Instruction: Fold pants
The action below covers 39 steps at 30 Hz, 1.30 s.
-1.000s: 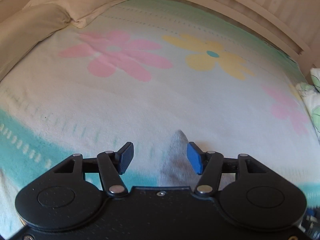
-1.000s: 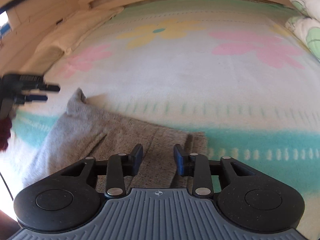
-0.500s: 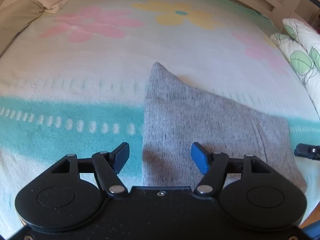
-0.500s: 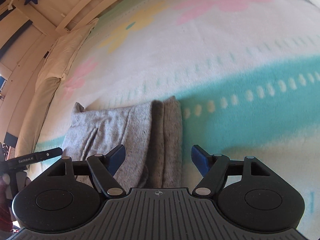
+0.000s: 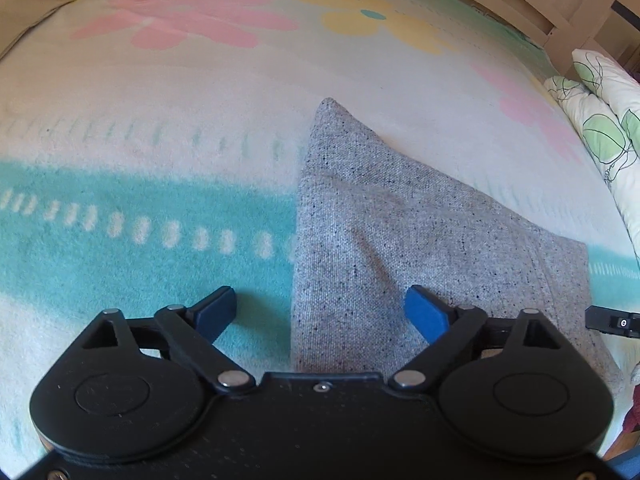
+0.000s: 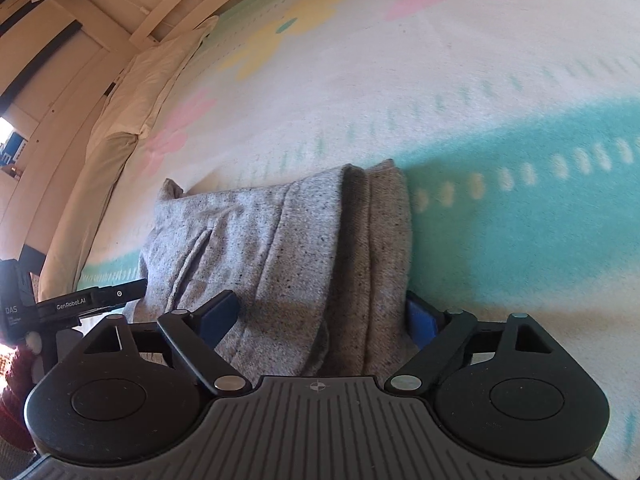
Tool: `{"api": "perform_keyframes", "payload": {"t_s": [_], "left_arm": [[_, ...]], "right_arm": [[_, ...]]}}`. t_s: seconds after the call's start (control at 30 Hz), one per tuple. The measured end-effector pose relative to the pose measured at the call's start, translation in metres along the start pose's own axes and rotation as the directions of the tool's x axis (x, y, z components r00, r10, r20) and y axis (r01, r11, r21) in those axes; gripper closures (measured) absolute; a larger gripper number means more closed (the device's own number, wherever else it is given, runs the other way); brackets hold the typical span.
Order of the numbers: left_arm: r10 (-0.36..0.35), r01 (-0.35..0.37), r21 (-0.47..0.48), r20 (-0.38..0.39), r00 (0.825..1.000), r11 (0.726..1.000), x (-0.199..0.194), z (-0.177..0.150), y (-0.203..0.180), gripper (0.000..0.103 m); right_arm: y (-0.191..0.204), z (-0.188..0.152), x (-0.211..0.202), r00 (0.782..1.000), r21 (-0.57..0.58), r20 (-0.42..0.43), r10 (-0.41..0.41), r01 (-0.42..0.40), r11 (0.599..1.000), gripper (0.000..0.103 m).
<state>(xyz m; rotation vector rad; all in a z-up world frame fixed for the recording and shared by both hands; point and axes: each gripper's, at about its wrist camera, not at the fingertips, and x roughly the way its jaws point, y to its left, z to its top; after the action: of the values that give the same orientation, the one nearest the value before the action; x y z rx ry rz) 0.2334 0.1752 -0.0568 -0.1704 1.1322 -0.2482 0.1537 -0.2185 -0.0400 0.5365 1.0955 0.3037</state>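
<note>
The grey pants (image 5: 420, 240) lie folded into a compact stack on the flowered blanket (image 5: 200, 100). In the right wrist view the pants (image 6: 280, 248) show stacked layers with a thick folded edge at the right. My left gripper (image 5: 320, 312) is open and empty over the near left edge of the pants. My right gripper (image 6: 320, 316) is open and empty, its fingers straddling the near right part of the stack. The left gripper also shows at the left of the right wrist view (image 6: 92, 300).
Beige pillows (image 6: 132, 92) lie along the wooden bed frame (image 6: 120, 12) on the left. White pillows with green leaves (image 5: 600, 120) lie at the right. The blanket has a teal stripe (image 5: 120, 232) near the front.
Both grippers have drawn back from the pants. The right gripper went from narrow to wide open. The folded pants lie still.
</note>
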Motion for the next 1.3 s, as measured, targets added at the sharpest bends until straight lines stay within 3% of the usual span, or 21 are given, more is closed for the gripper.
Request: {"api": "perform_keyframes", "payload": {"t_s": [0.07, 0.23, 0.3, 0.33, 0.37, 0.47, 0.53, 0.8, 1.13, 1.3], "left_arm": [[-0.011, 0.011, 0.016, -0.003, 1.0, 1.0, 0.004, 0.001, -0.003, 0.003], [-0.019, 0.019, 0.038, -0.004, 1.0, 0.999, 0.009, 0.002, -0.011, 0.002], [-0.022, 0.023, 0.032, -0.013, 1.0, 0.999, 0.01, 0.004, -0.011, 0.002], [-0.03, 0.03, 0.025, -0.016, 0.999, 0.999, 0.01, 0.005, -0.011, 0.003], [-0.036, 0.036, 0.018, -0.017, 0.999, 0.999, 0.01, 0.005, -0.011, 0.005], [-0.056, 0.056, -0.004, -0.02, 0.998, 0.998, 0.006, 0.005, -0.013, 0.025], [-0.05, 0.05, 0.003, -0.017, 0.999, 0.999, 0.002, 0.004, -0.018, 0.041], [0.072, -0.073, 0.042, 0.036, 0.997, 0.996, -0.012, 0.003, -0.052, 0.075], [0.106, -0.116, 0.066, 0.137, 0.985, 0.991, -0.044, 0.004, -0.073, 0.079], [0.115, -0.128, 0.063, 0.185, 0.976, 0.99, -0.053, 0.016, -0.082, 0.079]], "right_arm": [[0.005, 0.001, 0.004, 1.0, -0.029, 0.001, -0.008, 0.008, 1.0, 0.016], [0.01, 0.001, 0.005, 1.0, -0.056, -0.001, -0.025, 0.025, 0.998, 0.019], [0.01, 0.0, 0.004, 1.0, -0.044, -0.004, -0.012, 0.011, 0.999, 0.045], [0.009, 0.0, 0.003, 1.0, -0.03, -0.003, -0.002, 0.001, 1.0, 0.049], [0.007, 0.001, 0.003, 1.0, -0.013, -0.006, 0.016, -0.016, 1.0, 0.06], [0.007, 0.003, -0.001, 0.999, -0.008, -0.001, 0.036, -0.036, 0.999, 0.07], [0.013, 0.003, -0.003, 1.0, -0.033, 0.008, 0.027, -0.027, 0.999, 0.072], [0.034, 0.002, -0.01, 0.999, -0.145, 0.032, -0.041, 0.046, 0.988, 0.075], [0.051, 0.003, -0.034, 0.993, -0.219, 0.111, -0.038, 0.061, 0.974, 0.077], [0.063, 0.02, -0.04, 0.987, -0.241, 0.159, -0.039, 0.077, 0.967, 0.078]]}}
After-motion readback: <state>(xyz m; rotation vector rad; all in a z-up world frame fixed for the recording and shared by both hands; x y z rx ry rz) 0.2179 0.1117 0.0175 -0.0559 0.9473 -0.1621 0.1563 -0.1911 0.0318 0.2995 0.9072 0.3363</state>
